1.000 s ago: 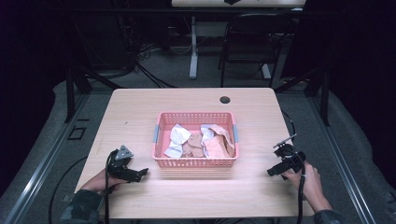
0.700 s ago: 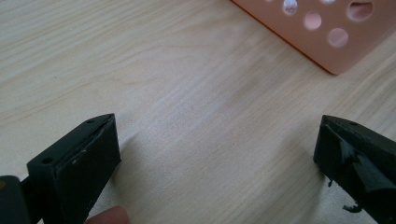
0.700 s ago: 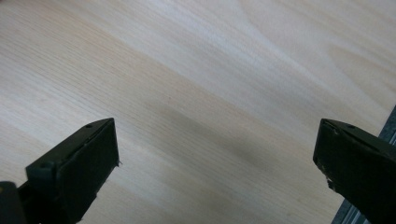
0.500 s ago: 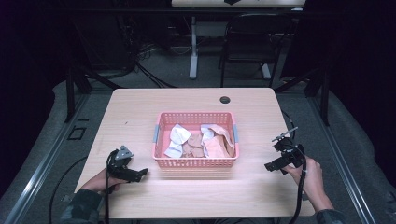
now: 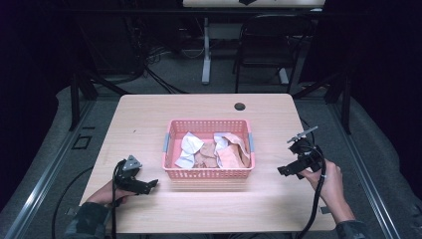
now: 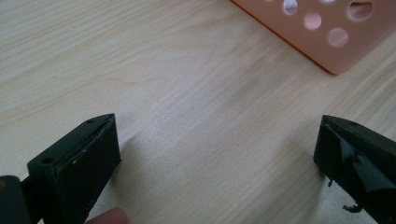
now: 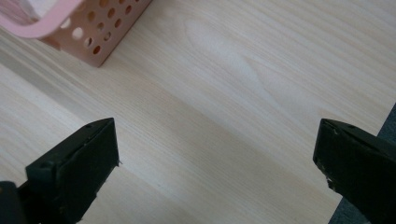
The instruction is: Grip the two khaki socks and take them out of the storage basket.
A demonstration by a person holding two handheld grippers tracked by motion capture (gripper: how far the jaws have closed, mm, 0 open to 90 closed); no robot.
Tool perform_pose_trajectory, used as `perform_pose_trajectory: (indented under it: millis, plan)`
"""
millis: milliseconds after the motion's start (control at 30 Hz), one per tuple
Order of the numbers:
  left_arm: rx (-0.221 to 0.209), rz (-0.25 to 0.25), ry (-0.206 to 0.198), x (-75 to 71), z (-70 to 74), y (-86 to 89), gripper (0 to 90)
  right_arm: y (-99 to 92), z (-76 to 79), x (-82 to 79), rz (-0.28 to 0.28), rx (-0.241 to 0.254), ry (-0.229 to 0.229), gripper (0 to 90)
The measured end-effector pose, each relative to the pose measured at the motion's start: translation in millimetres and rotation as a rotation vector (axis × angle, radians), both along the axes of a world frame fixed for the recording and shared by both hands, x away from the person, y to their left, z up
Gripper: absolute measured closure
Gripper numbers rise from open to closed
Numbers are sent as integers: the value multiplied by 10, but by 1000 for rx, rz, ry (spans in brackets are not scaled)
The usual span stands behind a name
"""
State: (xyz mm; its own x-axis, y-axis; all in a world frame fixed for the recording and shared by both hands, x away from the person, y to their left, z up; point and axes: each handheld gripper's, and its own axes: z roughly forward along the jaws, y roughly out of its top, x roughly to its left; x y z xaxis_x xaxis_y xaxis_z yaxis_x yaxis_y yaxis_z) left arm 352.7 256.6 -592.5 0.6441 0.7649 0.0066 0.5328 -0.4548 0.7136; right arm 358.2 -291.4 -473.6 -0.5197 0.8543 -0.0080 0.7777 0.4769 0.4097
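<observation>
My 2 grippers, left [image 5: 151,184] and right [image 5: 282,171], flank pink basket [image 5: 207,173], fingers released, empty. Next: reach into cloths [image 5: 214,149].

Your right gripper [image 7: 217,158] holds its jaws wide over bare table [image 7: 243,84]; the pink basket [image 7: 88,28] sits ahead-left.

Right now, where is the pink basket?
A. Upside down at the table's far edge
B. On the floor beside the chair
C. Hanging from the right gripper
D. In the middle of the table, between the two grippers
D: the high view shows the basket upright on the table, with the left gripper to one side, the right gripper to the other, both apart from it.
</observation>
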Motion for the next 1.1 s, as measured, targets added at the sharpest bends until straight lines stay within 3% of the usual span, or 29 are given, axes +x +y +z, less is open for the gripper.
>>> perform_pose_trajectory:
  millis: [200,267,400,867,1100]
  plan:
    - [-2,3,1,-3,-1,-1,4,38,136,16,8,0,-13,0]
    - [0,0,0,-1,0,0,4,62,173,23,9,23,-14,0]
    - [-2,2,1,-2,-1,-1,4,119,239,50,24,7,-23,0]
    - [-2,3,1,-2,-1,-1,4,422,471,194,79,32,-75,0]
    - [-1,2,1,-2,0,-1,4,607,607,285,119,21,-88,0]
